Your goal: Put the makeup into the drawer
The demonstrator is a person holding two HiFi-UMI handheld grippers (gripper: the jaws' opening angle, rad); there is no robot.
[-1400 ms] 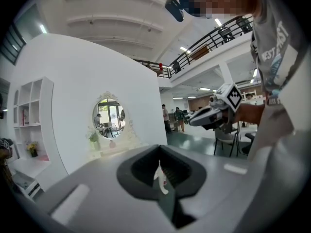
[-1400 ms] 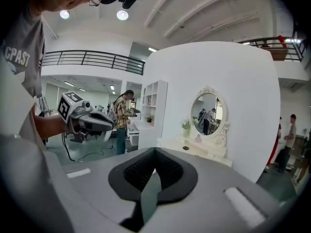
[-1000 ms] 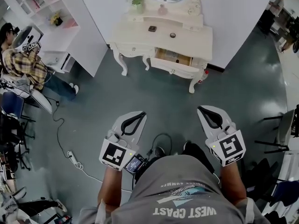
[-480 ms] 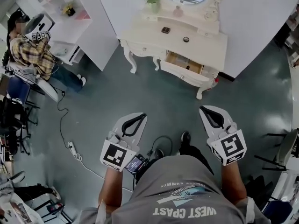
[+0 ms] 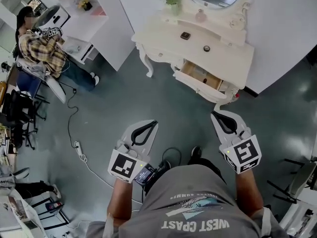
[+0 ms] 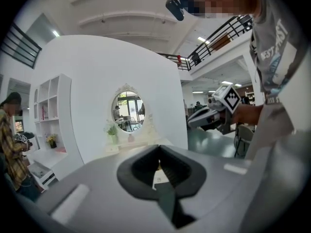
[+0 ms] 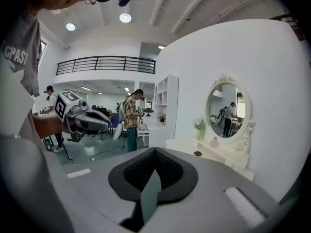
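A white dressing table [image 5: 163, 38] with an oval mirror stands ahead of me across the floor, its drawer [image 5: 202, 77] pulled open. On its top lie a dark square compact [image 5: 185, 35] and a small round case [image 5: 206, 48], with a pink bottle [image 5: 200, 17] by the mirror. My left gripper [image 5: 151, 124] and right gripper [image 5: 216, 115] are held out over the floor, well short of the table. Both are shut with nothing in them. The compact [image 7: 197, 153] also shows in the right gripper view, and the table [image 6: 127, 143] in the left gripper view.
A seated person in a plaid shirt [image 5: 42, 46] is at the far left beside a white shelf unit [image 5: 91, 14]. A cable and power strip [image 5: 78, 148] lie on the floor at the left. Dark chairs [image 5: 20, 113] stand along the left edge.
The dressing table has come nearer and shifted right and down in the head view. Both grippers moved forward with me and stayed shut.
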